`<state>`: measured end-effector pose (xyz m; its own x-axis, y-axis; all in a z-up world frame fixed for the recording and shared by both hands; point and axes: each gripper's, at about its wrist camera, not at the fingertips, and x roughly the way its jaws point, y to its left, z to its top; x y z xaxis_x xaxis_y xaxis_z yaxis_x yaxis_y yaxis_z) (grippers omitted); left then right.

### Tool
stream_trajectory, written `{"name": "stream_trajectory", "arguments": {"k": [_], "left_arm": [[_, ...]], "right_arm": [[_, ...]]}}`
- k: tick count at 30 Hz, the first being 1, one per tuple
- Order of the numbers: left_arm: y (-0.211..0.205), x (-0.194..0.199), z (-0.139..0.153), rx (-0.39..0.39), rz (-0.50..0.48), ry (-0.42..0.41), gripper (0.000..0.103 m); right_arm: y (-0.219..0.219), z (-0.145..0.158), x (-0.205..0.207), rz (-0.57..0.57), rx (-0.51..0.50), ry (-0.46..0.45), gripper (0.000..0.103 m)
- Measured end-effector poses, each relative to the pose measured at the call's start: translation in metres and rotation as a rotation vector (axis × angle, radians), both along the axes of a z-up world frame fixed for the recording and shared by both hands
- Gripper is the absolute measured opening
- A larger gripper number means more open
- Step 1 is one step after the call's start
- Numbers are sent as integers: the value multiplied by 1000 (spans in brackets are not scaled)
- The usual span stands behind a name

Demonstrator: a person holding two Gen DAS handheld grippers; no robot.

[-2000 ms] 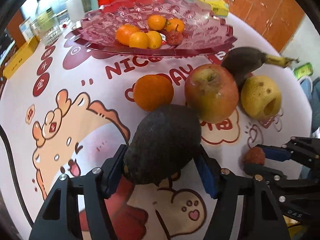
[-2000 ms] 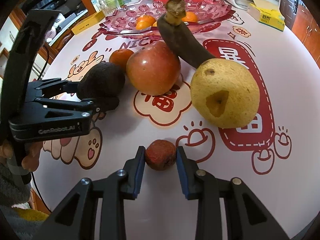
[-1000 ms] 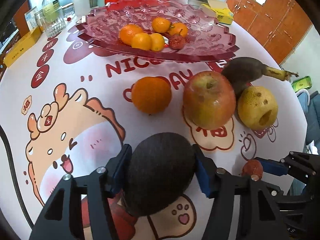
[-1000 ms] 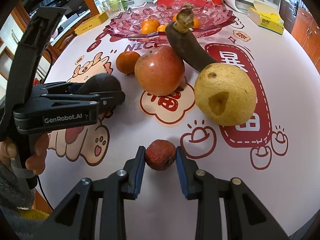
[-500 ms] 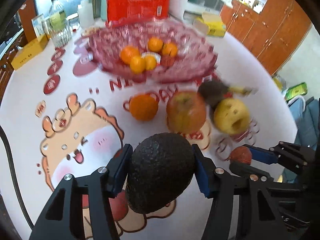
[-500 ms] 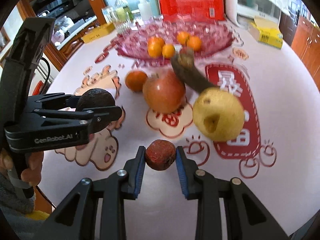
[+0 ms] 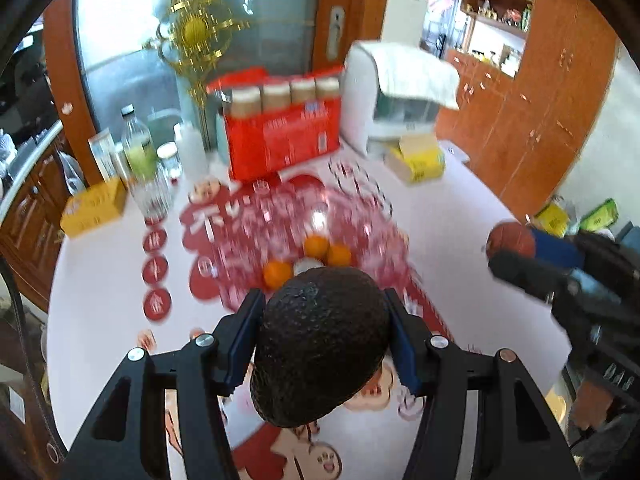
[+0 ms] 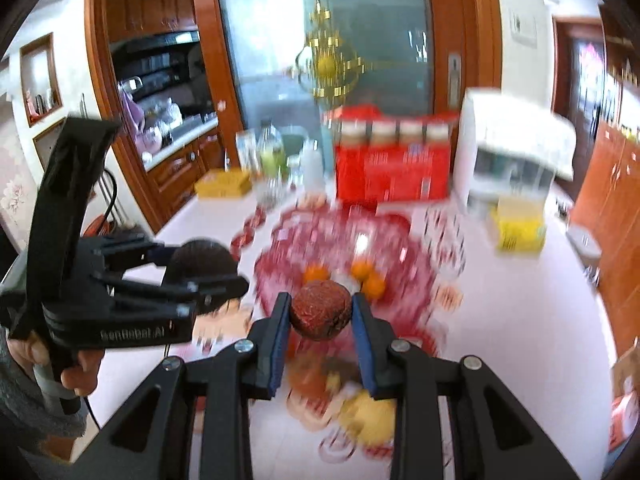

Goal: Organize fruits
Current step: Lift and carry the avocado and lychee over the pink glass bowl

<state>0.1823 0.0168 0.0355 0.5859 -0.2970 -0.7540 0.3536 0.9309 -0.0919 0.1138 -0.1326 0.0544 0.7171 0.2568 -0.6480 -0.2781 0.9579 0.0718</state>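
Note:
My left gripper (image 7: pixel 322 344) is shut on a dark avocado (image 7: pixel 320 354) and holds it high above the table; it also shows in the right wrist view (image 8: pixel 200 256). My right gripper (image 8: pixel 320 314) is shut on a small red lychee (image 8: pixel 321 309), also lifted; the lychee shows in the left wrist view (image 7: pixel 510 239). The pink glass fruit plate (image 7: pixel 248 240) lies below and ahead, blurred, with several small oranges (image 7: pixel 316 246) in it. A yellow pear (image 8: pixel 370 416) lies on the table under my right gripper.
A red carton of jars (image 7: pixel 280 136), a white appliance (image 7: pixel 396 96), a yellow tissue box (image 7: pixel 420 160), bottles and glasses (image 7: pixel 140 160) and a yellow box (image 7: pixel 94 208) stand at the table's far edge. Wooden cabinets are to the right.
Both grippers have risen well above the table with their fruit and tilted up, moving forward over the pink plate. The apple, orange and banana have dropped out of view.

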Motion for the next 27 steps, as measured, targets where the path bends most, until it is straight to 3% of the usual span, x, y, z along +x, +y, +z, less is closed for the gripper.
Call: {"name": "stream_trajectory", "arguments": {"k": [4,9,27], "left_arm": [[-6,23,17,6,47,-40,57],[-10,52,16,2,98,-49,57],[-27,115,-116,90,191,183,57]], "right_arm": [[-8,21,33,-29,-49,-70,30],[-15,17,72,-47,-61,-71,30],[-12,-99,148,-21,-50,181,31]]}}
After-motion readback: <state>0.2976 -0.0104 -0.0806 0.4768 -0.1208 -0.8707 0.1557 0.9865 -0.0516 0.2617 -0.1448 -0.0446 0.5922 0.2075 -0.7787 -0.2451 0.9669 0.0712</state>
